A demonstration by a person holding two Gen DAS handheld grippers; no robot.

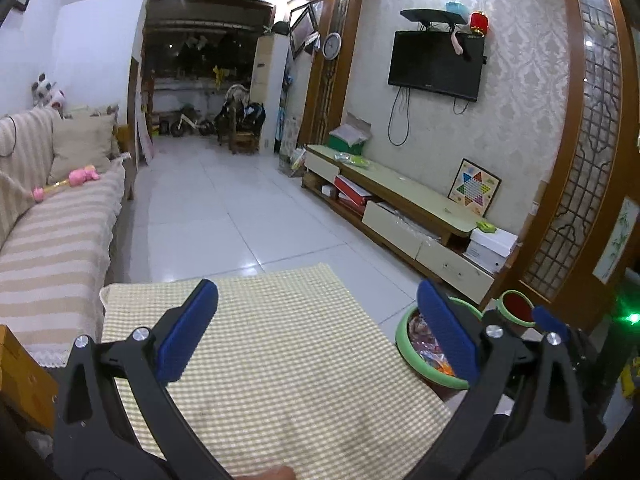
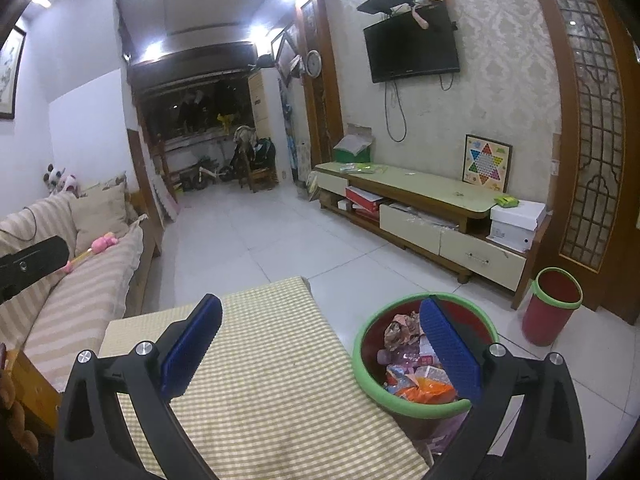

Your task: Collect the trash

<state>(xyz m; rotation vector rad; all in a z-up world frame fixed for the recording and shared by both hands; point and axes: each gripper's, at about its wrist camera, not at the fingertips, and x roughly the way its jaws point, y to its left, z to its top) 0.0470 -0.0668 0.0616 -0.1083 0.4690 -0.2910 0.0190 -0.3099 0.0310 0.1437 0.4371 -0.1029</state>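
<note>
A: Left gripper point(image 1: 316, 332)?
B: Jaws spread wide over the checked tablecloth point(image 1: 280, 360), nothing between the blue pads.

A: Right gripper point(image 2: 320, 344)?
B: Same: fully apart, empty, one finger over the cloth, the other over the bin.

A: Where is the trash?
B: Wrappers and an orange bag, heaped in the green-rimmed trash bin point(image 2: 368, 376) (red inside), on the floor hard against the cloth's right edge.

A: Anything else near the bin?
B: A second red bin point(image 2: 550, 308) beyond it, by the TV cabinet point(image 2: 420, 196). Sofa point(image 2: 80, 292) on the cloth's far side from it.
</note>
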